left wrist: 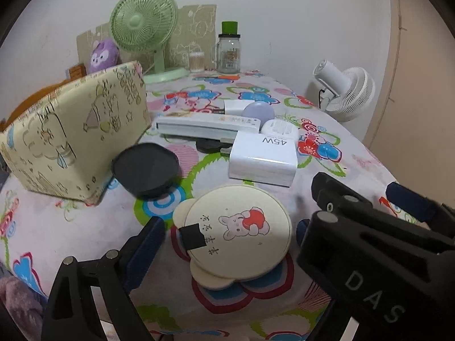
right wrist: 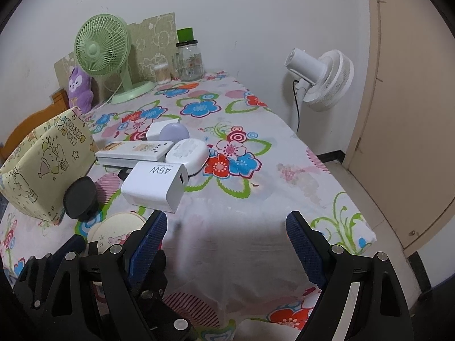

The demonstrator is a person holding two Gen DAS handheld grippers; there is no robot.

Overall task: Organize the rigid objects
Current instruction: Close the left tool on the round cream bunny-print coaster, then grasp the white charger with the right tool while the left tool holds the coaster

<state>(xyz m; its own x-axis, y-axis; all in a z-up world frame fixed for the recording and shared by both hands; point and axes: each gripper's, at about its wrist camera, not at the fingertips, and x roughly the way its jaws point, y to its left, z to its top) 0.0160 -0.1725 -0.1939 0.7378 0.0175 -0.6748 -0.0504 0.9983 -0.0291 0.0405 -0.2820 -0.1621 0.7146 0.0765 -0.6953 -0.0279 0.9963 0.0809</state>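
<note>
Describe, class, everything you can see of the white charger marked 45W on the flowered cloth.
The white charger is a glossy, plastic-looking block with rounded edges, lying flat on the flowered tablecloth, grey "45W" print facing up. One end shows a port. It lies in front of a long white device and beside a rounded white case, seemingly touching it. No fingers touch it.

A cream bear-shaped compact mirror [left wrist: 239,236] with a rabbit print lies flat at the near edge of the flowered counter [right wrist: 256,199]. Behind it a black round lid [left wrist: 146,167] leans against a yellow cartoon-print storage box [left wrist: 74,133]. A white 45W charger [left wrist: 263,157] lies near a white remote control [left wrist: 204,125], a white oval case [right wrist: 187,155] and a lilac ball [right wrist: 174,133].
</note>
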